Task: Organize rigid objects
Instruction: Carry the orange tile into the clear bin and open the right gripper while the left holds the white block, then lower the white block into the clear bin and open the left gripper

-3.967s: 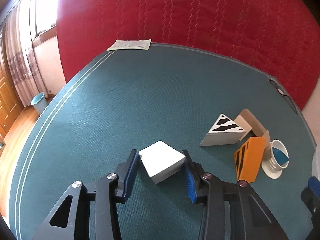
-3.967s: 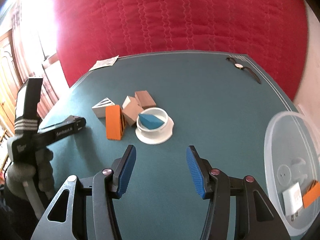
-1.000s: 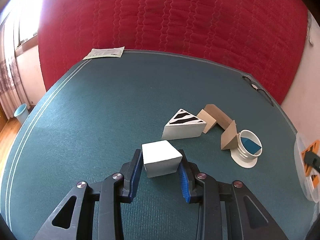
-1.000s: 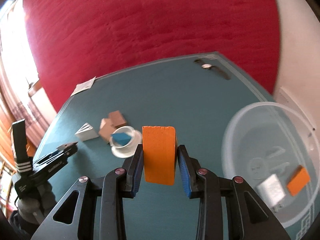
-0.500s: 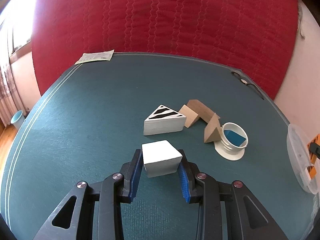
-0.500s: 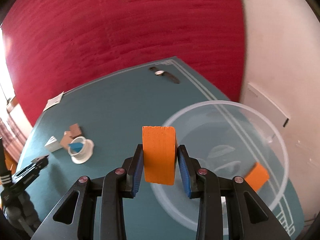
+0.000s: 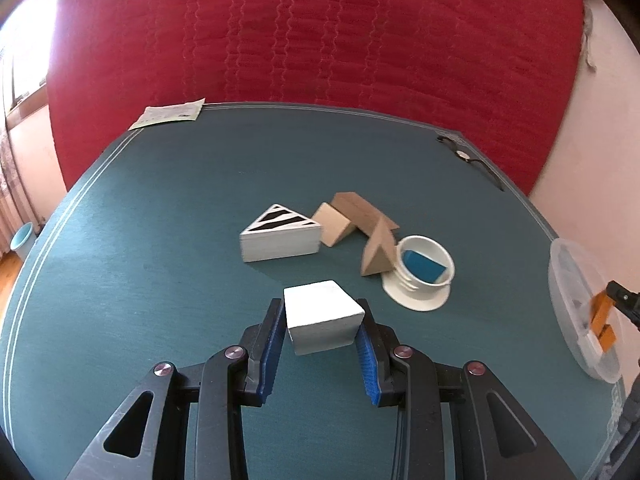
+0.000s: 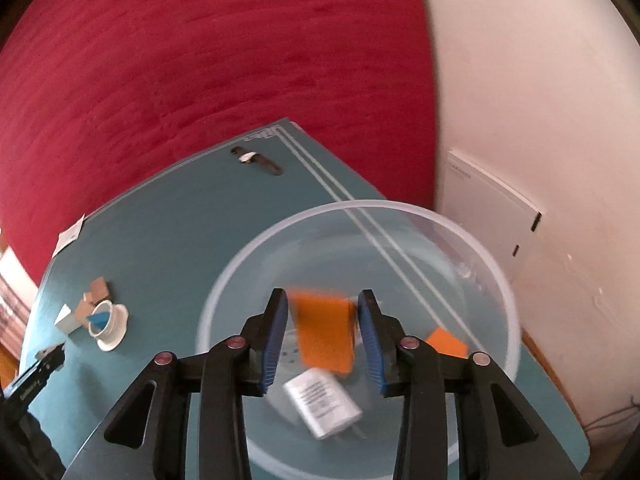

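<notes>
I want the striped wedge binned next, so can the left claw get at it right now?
Probably not yet: the left claw is shut on the white block, so its jaws are full, though only open table lies between it and the striped wedge.

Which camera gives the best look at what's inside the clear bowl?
The right wrist view: it looks down into the clear bowl, showing an orange block, another orange piece and a white adapter. The left wrist view shows only its rim edge-on.

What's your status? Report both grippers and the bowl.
Left gripper shut on white block. Right gripper open over clear bowl; orange block blurred between its jaws. Nothing blocking.
</notes>
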The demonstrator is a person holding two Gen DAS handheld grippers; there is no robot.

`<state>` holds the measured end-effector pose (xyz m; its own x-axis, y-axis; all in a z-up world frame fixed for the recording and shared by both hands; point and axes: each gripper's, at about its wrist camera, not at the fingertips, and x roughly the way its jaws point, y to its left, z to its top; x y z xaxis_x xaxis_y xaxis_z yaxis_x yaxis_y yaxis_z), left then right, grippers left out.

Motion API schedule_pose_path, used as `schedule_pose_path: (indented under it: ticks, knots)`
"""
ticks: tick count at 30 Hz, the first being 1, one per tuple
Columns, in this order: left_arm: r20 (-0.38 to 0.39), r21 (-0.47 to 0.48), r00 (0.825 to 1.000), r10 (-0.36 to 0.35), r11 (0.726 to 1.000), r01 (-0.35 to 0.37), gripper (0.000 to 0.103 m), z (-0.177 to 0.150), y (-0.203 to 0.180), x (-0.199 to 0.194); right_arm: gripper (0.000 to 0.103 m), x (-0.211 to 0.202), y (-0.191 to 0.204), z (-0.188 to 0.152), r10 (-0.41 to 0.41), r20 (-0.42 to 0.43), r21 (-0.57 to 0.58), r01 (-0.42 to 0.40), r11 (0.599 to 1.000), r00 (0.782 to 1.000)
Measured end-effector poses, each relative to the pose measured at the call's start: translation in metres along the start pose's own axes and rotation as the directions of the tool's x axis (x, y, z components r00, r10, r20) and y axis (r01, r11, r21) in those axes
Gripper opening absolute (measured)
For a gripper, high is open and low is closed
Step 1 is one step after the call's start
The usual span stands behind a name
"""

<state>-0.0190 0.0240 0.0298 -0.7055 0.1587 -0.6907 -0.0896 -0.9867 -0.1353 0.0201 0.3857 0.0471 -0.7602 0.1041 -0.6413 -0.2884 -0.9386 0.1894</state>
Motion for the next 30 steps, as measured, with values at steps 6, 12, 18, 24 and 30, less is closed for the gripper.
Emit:
schedule_pose_path:
  ticks: [6, 12, 18, 24, 30]
  knots:
    - [-0.004, 0.025, 1.0, -0.018, 1.0, 0.018, 0.036, 0.002, -0.016, 0.0, 0.046, 0.001, -0.018, -0.004, -0.013, 0.003, 0.025, 0.013, 1.0, 1.0]
    - [-0.01, 0.063, 0.999, -0.051, 0.997, 0.052, 0.036, 0.005, -0.039, 0.0, 0.046, 0.002, -0.027, -0.01, -0.005, -0.009, 0.04, 0.006, 0.999, 1.0]
    - [-0.01, 0.123, 0.994, -0.113, 0.986, 0.113, 0.036, 0.011, -0.073, -0.003, 0.047, 0.0, -0.03, -0.01, -0.007, -0.007, 0.035, 0.007, 0.999, 1.0]
    - [-0.036, 0.201, 0.979, -0.199, 0.959, 0.202, 0.036, 0.011, -0.12, -0.005, 0.047, -0.003, -0.036, -0.011, -0.025, 0.015, 0.018, 0.025, 1.0, 1.0]
    - [-0.075, 0.273, 0.957, -0.279, 0.918, 0.288, 0.036, 0.008, -0.164, -0.007, 0.047, -0.002, -0.039, -0.011, -0.025, 0.029, 0.004, 0.025, 1.0, 0.999]
